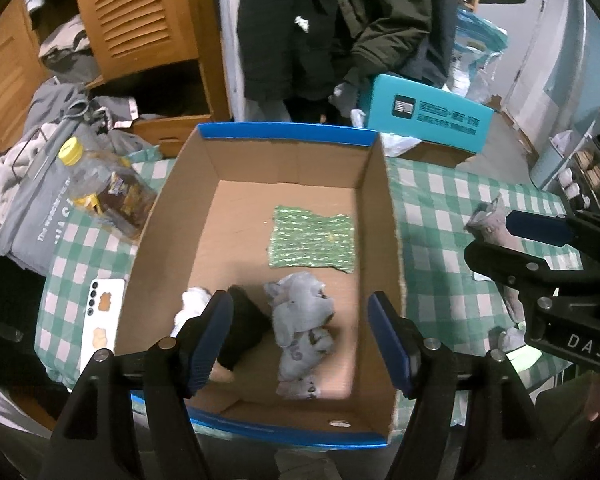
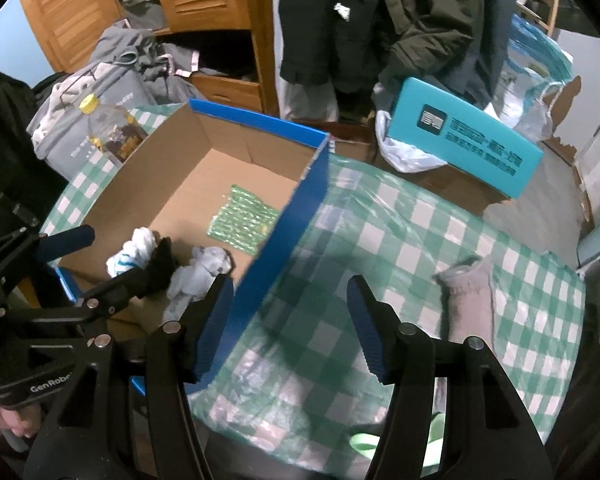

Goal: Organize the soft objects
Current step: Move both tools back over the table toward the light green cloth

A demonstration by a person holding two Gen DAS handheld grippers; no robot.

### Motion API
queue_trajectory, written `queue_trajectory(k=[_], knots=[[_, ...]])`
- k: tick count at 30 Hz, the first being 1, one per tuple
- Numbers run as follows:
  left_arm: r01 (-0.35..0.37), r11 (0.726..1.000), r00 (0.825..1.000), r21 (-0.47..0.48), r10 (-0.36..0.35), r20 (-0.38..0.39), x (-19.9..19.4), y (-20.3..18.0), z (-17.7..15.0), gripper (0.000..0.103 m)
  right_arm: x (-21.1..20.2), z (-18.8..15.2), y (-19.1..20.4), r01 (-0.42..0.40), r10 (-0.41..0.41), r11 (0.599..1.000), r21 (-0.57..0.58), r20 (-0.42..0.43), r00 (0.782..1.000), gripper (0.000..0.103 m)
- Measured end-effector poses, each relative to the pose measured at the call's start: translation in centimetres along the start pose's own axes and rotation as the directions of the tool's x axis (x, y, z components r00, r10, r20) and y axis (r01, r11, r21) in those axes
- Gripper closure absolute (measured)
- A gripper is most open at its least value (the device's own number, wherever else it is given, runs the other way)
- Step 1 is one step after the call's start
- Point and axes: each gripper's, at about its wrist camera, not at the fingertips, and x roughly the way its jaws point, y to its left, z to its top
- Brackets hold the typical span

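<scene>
An open cardboard box with blue rims stands on the checked tablecloth. In it lie a green knitted cloth, a grey sock bundle, a white cloth and a black item. My left gripper is open and empty above the box's near end. My right gripper is open and empty over the tablecloth, right of the box wall. A pinkish-grey sock lies on the cloth to its right, also in the left wrist view. A lime-green item lies at the near edge.
An oil bottle and a white phone lie left of the box. A teal carton sits behind the table. Clothes pile at the left; coats hang behind.
</scene>
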Motion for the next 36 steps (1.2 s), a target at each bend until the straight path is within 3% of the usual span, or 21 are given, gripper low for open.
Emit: queue_trajectory(k=[19, 23, 36], knots=[[0.035, 0.988, 0.999, 0.151, -0.034, -0.013, -0.1, -7.5, -0.1, 0.031, -2.9, -4.6, -6.8, 0.058, -0.059, 0.993, 0.104, 0.007, 0.998, 0.043], [0.041, 0.981, 0.999, 0.191, -0.039, -0.014, -0.1, -9.4, -0.4, 0.025, -3.3, -5.7, -8.3, 0.068, -0.069, 0.989, 0.13, 0.003, 0.998, 0.043], [0.088, 0.948, 0.995, 0.305, -0.069, -0.071, 1.3, -15.5, -1.8, 0.025, -4.2, -9.6, -13.1, 0.111, -0.107, 0.969, 0.219, -0.03, 0.994, 0.042]])
